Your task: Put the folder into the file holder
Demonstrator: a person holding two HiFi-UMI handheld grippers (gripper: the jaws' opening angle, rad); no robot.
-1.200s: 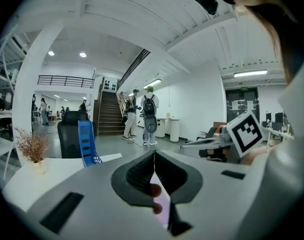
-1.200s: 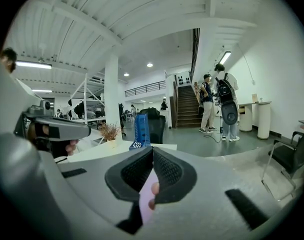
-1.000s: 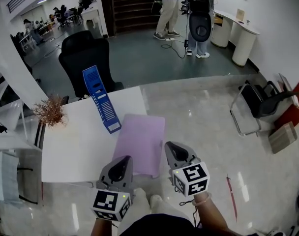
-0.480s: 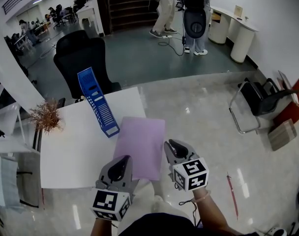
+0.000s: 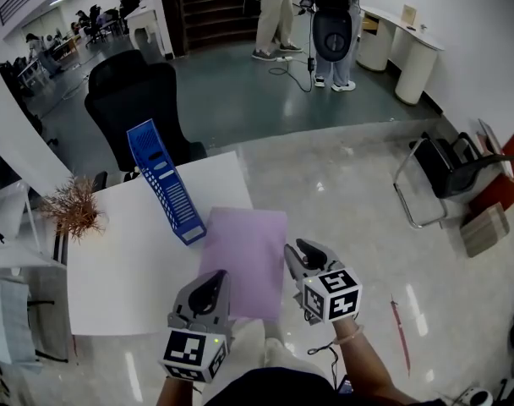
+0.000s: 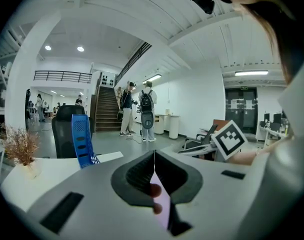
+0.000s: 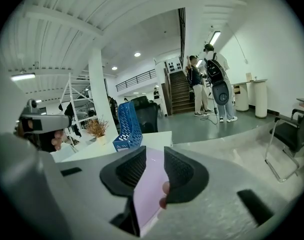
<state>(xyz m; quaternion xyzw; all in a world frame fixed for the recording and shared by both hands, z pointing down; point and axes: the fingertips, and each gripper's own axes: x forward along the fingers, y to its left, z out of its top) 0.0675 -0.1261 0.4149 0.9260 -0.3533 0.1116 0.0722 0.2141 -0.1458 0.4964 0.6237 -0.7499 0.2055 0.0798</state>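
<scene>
A purple folder [image 5: 244, 260] lies flat on the white table [image 5: 130, 260], its near edge hanging over the table's front. The blue file holder [image 5: 164, 180] stands tilted just beyond the folder's far left corner. My left gripper [image 5: 208, 290] is shut on the folder's near left edge; in the left gripper view the thin purple sheet [image 6: 163, 204] shows pinched between the jaws [image 6: 153, 166]. My right gripper [image 5: 303, 256] is at the folder's near right edge. Its jaws [image 7: 154, 159] have just been opening and stand apart, with the folder [image 7: 149, 184] between them.
A black office chair [image 5: 134, 100] stands behind the table, close to the file holder. A dried plant [image 5: 71, 210] sits at the table's left end. Another black chair [image 5: 443, 172] is on the floor to the right. People [image 5: 270, 15] stand far back.
Both grippers and the folder's near edge have slid a little toward me and lower in the head view. The file holder has kept its place.
</scene>
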